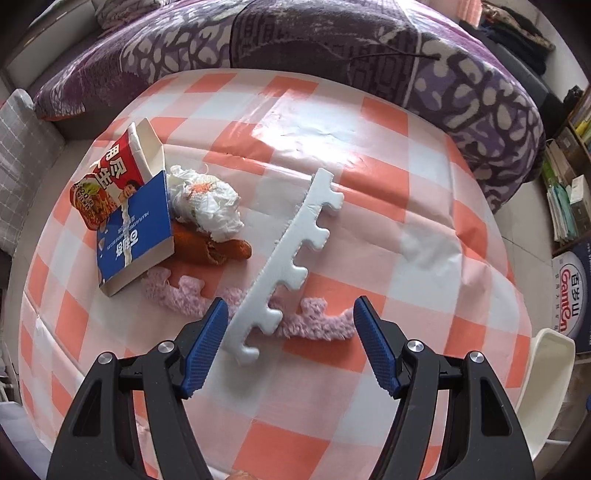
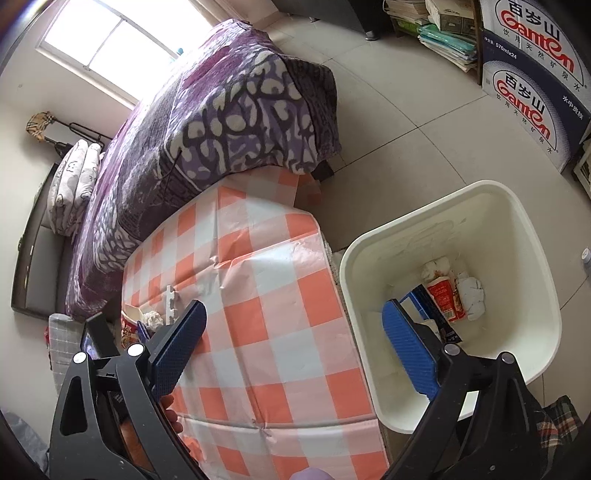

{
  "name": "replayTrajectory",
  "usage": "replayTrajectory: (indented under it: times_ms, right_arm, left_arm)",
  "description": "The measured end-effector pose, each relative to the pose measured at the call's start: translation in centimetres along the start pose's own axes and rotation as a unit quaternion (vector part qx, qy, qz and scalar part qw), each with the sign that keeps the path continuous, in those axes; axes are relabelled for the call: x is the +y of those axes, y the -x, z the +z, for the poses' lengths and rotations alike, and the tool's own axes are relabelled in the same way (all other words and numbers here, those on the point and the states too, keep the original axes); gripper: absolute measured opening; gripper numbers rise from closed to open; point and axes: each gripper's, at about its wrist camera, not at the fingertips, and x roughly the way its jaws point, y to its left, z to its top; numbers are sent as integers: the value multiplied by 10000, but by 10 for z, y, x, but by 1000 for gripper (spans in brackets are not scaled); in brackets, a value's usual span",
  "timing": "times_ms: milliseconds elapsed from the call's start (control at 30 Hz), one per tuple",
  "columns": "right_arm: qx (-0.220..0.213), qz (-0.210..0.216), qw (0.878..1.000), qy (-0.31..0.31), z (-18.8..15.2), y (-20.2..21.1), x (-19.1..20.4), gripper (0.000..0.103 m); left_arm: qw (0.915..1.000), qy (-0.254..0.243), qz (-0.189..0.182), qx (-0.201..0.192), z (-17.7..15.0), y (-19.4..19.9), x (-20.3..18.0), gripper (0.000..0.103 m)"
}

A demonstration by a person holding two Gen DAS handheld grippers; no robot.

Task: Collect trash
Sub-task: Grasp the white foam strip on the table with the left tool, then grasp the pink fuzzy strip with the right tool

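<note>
On the checked tablecloth (image 1: 406, 221) lies a white foam comb-edged strip (image 1: 291, 254), set diagonally over a pink fuzzy strip (image 1: 321, 325). My left gripper (image 1: 290, 301) hangs open above the near end of both, touching neither. To the left sit a blue carton (image 1: 136, 236), a red noodle box (image 1: 110, 177), a crumpled tissue (image 1: 207, 203) and an orange-brown scrap (image 1: 218, 249). My right gripper (image 2: 293, 304) is open and empty over the table's right edge, beside the white bin (image 2: 517, 229). In the bin lie a red-and-white cup (image 2: 445, 299), tissue wads (image 2: 471, 295) and a blue carton (image 2: 424, 299).
A bed with a purple patterned blanket (image 2: 229, 122) borders the table's far side. Blue Ganten water cartons (image 2: 535, 74) and stacked books (image 2: 443, 33) stand on the tiled floor beyond the bin. The bin's rim (image 1: 550, 354) shows at the right of the left wrist view.
</note>
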Motion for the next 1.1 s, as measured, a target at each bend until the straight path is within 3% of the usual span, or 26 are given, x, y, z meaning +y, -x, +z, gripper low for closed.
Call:
replayTrajectory:
  times_ms: [167, 233, 367, 400, 600, 800, 867, 967, 1033, 1100]
  right_arm:
    - [60, 50, 10000, 32, -3, -4, 7, 92]
    - [77, 57, 9999, 64, -3, -3, 8, 92]
    - [58, 37, 10000, 56, -3, -2, 8, 92]
    - [67, 39, 9999, 64, -3, -2, 8, 92]
    - [208, 54, 9993, 292, -9, -6, 16, 92]
    - [331, -316, 9951, 876, -34, -30, 40, 92]
    - [270, -617, 9893, 1293, -50, -43, 53, 92]
    - [252, -863, 9742, 2070, -77, -61, 74, 92]
    - [283, -875, 9596, 2660, -94, -73, 89, 92]
    - [237, -863, 9443, 3168, -106, -81, 106, 92]
  left_arm:
    - [9998, 97, 89, 124, 12, -18, -4, 68]
    - [9996, 212, 99, 182, 14, -24, -2, 62]
    - [9993, 308, 168, 142, 4, -16, 6, 30]
    - [9992, 332, 109, 208, 1, -14, 8, 26]
    - [9968, 711, -371, 6, -36, 34, 30, 24]
    - [9898, 1162, -758, -337, -79, 99, 62, 24]
    - [9905, 1090, -726, -421, -92, 109, 70, 24]
    - [9924, 1111, -288, -440, -102, 111, 83, 24]
    - [9892, 1222, -606, -537, -100, 120, 95, 24]
    - [9872, 1253, -616, -766, -95, 137, 106, 24]
